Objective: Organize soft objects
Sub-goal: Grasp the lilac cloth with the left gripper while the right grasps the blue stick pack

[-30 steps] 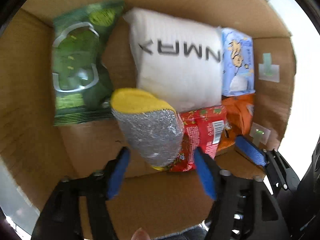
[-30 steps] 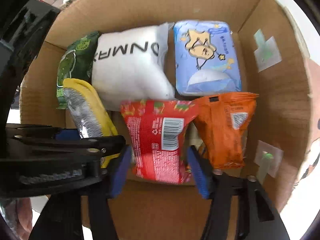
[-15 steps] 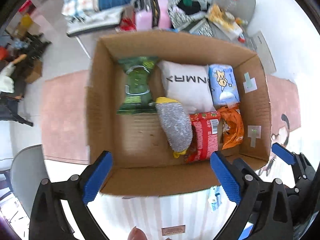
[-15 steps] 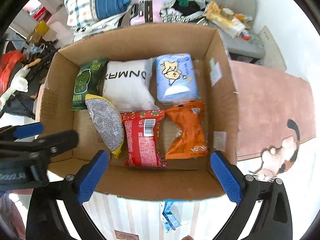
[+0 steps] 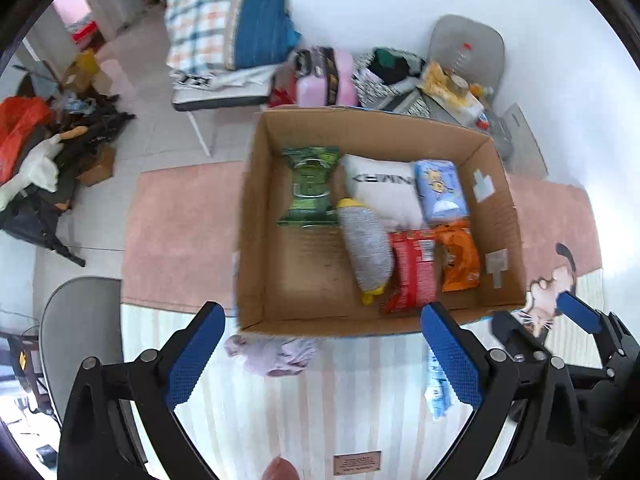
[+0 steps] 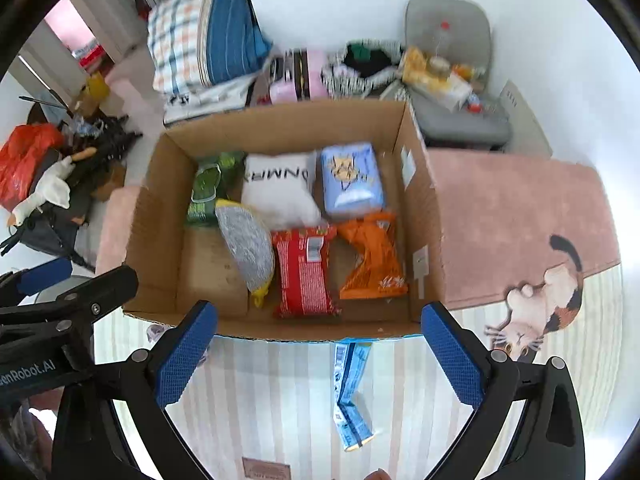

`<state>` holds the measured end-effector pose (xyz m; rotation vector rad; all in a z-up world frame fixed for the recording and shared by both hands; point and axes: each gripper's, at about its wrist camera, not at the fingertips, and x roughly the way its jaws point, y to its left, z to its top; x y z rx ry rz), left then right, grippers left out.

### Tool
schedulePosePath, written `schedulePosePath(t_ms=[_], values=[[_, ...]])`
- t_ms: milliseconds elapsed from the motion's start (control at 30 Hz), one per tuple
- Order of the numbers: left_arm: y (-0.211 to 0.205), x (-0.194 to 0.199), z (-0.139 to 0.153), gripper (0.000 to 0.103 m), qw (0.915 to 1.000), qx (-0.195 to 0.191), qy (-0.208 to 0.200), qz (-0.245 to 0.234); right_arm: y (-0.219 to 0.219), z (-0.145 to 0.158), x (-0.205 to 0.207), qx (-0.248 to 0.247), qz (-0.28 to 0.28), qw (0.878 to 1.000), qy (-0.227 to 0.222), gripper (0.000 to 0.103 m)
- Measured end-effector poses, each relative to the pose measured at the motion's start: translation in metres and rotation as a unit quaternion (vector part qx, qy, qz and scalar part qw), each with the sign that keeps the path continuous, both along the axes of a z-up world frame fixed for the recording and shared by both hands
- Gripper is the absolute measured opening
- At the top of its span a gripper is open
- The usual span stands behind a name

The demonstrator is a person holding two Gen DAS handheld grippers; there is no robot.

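Box (image 6: 420, 208): open cardboard, on the pink rug; six soft items inside, packed toward its right side.
- Green pack (image 5: 310, 188), far left.
- White pillow (image 6: 278, 192), far middle.
- Blue tissue pack (image 6: 352, 178), far right.
- Grey-and-yellow sponge (image 6: 246, 248), leaning on the pillow.
- Red pack (image 6: 306, 274), near middle.
- Orange pack (image 6: 370, 258), near right.

Outside, on the striped mat at the box's near wall:
- Blue sachet (image 6: 350, 396), flat, thin. Judged light, limp and slippery; best taken across its middle or by a sealed end.
- Lilac cloth (image 5: 276, 354), crumpled. Judged very light and floppy; pinch a raised fold, expect it to drape.

Left gripper (image 5: 318, 356): fingers spread wide, holding nothing, above the mat near the cloth.
Right gripper (image 6: 320, 354): fingers spread wide, holding nothing, above the sachet's top end.

Bare floor of the box, near left, would suit either item.
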<state>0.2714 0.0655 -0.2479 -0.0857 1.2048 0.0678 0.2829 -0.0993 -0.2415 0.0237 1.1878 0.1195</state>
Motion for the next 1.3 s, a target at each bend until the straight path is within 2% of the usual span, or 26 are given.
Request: schedulePosePath(t_ms=[67, 133, 233, 333, 400, 500, 600, 667, 767, 800, 833, 867, 900, 933, 967, 1000, 1033, 1067, 1100, 1167, 1200, 1267, 1300], values=[[0.009, -0.017, -0.01, 0.101, 0.9995, 0.029, -0.006, 0.013, -0.005, -0.004, -0.011, 0.01, 0.0, 1.0, 0.004, 0.103], [0.017, -0.029, -0.033, 0.101, 0.9982, 0.056, 0.01, 0.016, -0.012, -0.018, -0.02, 0.015, 0.001, 0.999, 0.028, 0.103], [0.03, -0.039, -0.091, 0.101, 0.9931, 0.09, 0.075, 0.008, -0.023, -0.052, -0.033, 0.02, -0.006, 0.997, 0.076, 0.103], [0.035, -0.04, -0.132, 0.101, 0.9871, 0.114, 0.112, -0.016, -0.028, -0.092, -0.041, 0.017, -0.014, 0.993, 0.114, 0.103], [0.029, -0.036, -0.153, 0.101, 0.9802, 0.146, 0.122, -0.055, -0.028, -0.118, -0.045, 0.013, -0.017, 0.991, 0.133, 0.103], [0.012, -0.029, -0.177, 0.101, 0.9653, 0.194, 0.127, -0.119, -0.024, -0.145, -0.048, 0.002, -0.013, 0.988, 0.153, 0.103], [-0.004, -0.023, -0.192, 0.1, 0.9483, 0.234, 0.126, -0.174, -0.02, -0.16, -0.049, -0.008, -0.01, 0.986, 0.166, 0.103], [-0.015, -0.02, -0.199, 0.1, 0.9375, 0.251, 0.124, -0.207, -0.018, -0.168, -0.049, -0.013, -0.009, 0.985, 0.173, 0.103], [-0.028, -0.018, -0.211, 0.1, 0.9256, 0.256, 0.133, -0.245, -0.018, -0.181, -0.049, -0.015, -0.011, 0.982, 0.187, 0.103], [-0.031, -0.018, -0.213, 0.092, 0.9236, 0.256, 0.133, -0.252, -0.018, -0.185, -0.049, -0.017, -0.01, 0.981, 0.192, 0.102], [-0.033, -0.019, -0.215, 0.084, 0.9234, 0.248, 0.136, -0.259, -0.018, -0.189, -0.05, -0.018, -0.009, 0.98, 0.197, 0.1], [-0.035, -0.02, -0.217, 0.066, 0.9253, 0.237, 0.143, -0.259, -0.019, -0.191, -0.051, -0.018, -0.009, 0.98, 0.2, 0.095], [-0.035, -0.021, -0.218, 0.055, 0.9295, 0.221, 0.152, -0.254, -0.018, -0.193, -0.052, -0.02, -0.007, 0.979, 0.202, 0.091], [-0.034, -0.021, -0.217, 0.055, 0.9338, 0.207, 0.16, -0.245, -0.018, -0.195, -0.054, -0.023, -0.005, 0.978, 0.205, 0.083], [-0.032, -0.023, -0.216, 0.055, 0.9402, 0.19, 0.167, -0.228, -0.018, -0.196, -0.055, -0.022, -0.005, 0.978, 0.208, 0.071], [-0.029, -0.025, -0.215, 0.055, 0.9479, 0.162, 0.18, -0.207, -0.018, -0.196, -0.057, -0.023, -0.004, 0.977, 0.21, 0.064], [-0.024, -0.027, -0.215, 0.055, 0.955, 0.125, 0.197, -0.183, -0.019, -0.198, -0.059, -0.025, -0.002, 0.977, 0.212, 0.053], [-0.016, -0.031, -0.216, 0.055, 0.9604, 0.073, 0.224, -0.149, -0.019, -0.2, -0.064, -0.025, -0.001, 0.977, 0.213, 0.047], [-0.01, -0.036, -0.217, 0.055, 0.9618, 0.031, 0.243, -0.122, -0.019, -0.203, -0.069, -0.019, -0.003, 0.976, 0.215, 0.044], [0.003, -0.049, -0.22, 0.055, 0.9562, -0.063, 0.278, -0.068, -0.024, -0.207, -0.076, 0.015, -0.012, 0.973, 0.231, 0.031], [0.008, -0.055, -0.222, 0.055, 0.9501, -0.104, 0.291, -0.045, -0.027, -0.211, -0.087, 0.042, -0.017, 0.969, 0.244, 0.031], [0.018, -0.063, -0.226, 0.056, 0.9388, -0.166, 0.302, -0.011, -0.032, -0.214, -0.096, 0.078, -0.028, 0.959, 0.271, 0.03], [0.023, -0.066, -0.229, 0.056, 0.9363, -0.176, 0.304, 0.001, -0.034, -0.215, -0.1, 0.091, -0.03, 0.956, 0.277, 0.03]])
